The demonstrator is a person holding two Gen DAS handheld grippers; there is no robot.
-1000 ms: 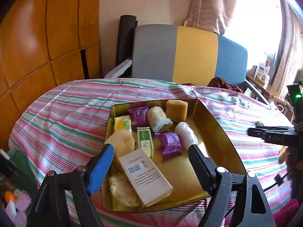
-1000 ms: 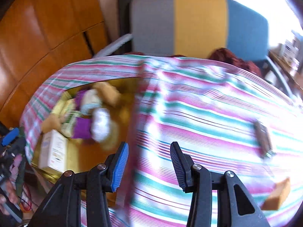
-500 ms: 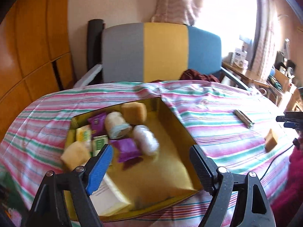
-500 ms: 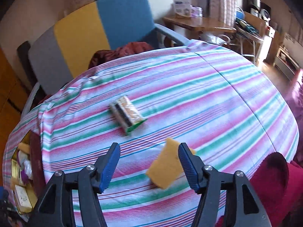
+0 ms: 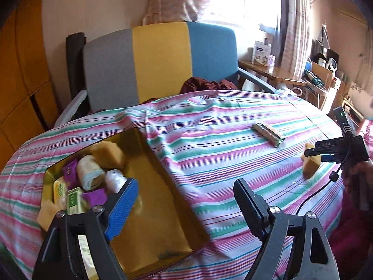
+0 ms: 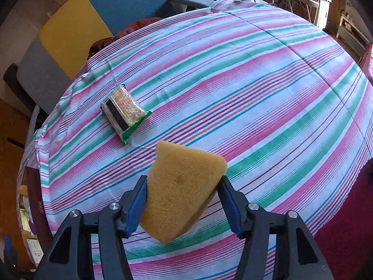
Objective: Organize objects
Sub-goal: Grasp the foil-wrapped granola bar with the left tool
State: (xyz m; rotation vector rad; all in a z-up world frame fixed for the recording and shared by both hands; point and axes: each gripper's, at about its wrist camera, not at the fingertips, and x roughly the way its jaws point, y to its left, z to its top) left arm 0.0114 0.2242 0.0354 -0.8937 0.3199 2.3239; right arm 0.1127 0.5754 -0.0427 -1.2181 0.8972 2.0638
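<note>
Right tool (image 6: pixel 181 206) closing on sponge (image 6: pixel 183 186), corner-held, liable to slip or twist; left tool (image 5: pixel 186 203) open, empty.

The gold tin's (image 5: pixel 160 200) near corner hides behind the left tongs (image 5: pixel 184 206).

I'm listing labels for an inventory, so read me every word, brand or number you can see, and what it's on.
Nothing reads for certain.
Green box in the gold tin: print blurred.
White box: barcode label, too small.
Snack packet: no legible words.
Carton on the side table: too small.
</note>
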